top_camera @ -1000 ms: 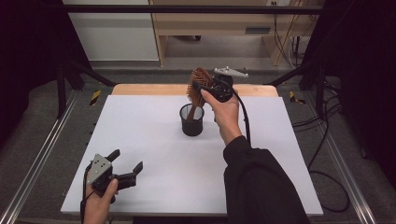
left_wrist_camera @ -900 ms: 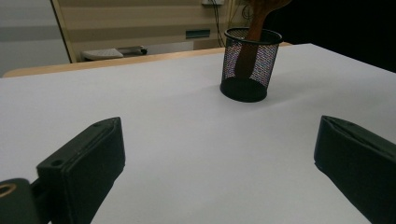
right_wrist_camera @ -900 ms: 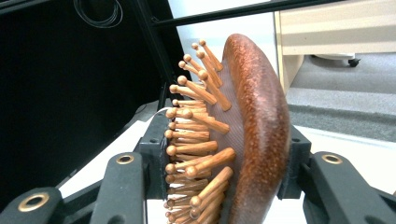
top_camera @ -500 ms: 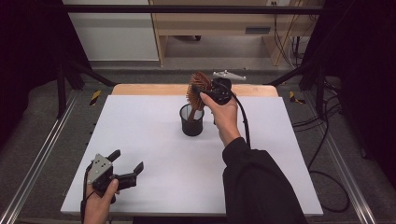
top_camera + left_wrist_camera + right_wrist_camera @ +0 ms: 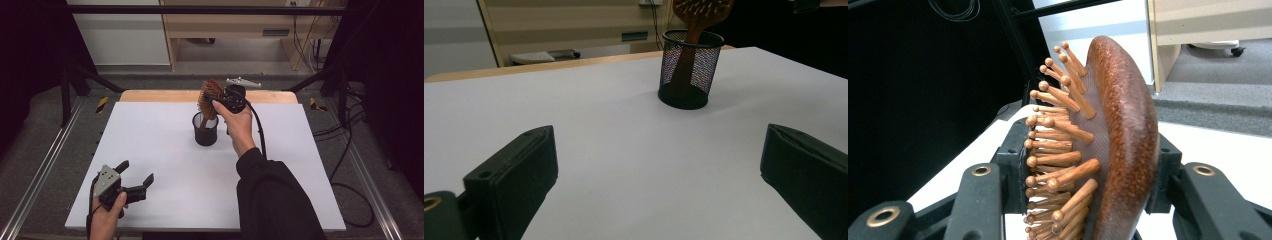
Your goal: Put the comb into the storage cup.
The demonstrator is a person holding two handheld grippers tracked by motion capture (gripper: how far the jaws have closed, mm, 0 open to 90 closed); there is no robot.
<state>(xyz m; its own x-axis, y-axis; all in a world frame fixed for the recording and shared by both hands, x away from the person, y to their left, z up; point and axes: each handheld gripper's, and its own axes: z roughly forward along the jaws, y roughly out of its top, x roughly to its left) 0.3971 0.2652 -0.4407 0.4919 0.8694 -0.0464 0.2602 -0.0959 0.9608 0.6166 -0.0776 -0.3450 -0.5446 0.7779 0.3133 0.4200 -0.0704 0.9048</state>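
- the right gripper [image 5: 216, 98] is clamping the head of a wooden hairbrush [image 5: 210, 95], one jaw pressing on the bristle side and the other on the smooth back.
- the hairbrush is standing tilted, its handle sitting down inside a black mesh cup [image 5: 205, 129] near the far middle of the white table [image 5: 300, 165].
- in the right gripper view the brush head [image 5: 1108, 145] is sitting squeezed between the two black jaws.
- the left gripper [image 5: 136, 180] is resting low at the near left corner, its jaws standing wide apart with only bare table between them.
- it is pointing toward the cup [image 5: 688, 70], well apart from it.
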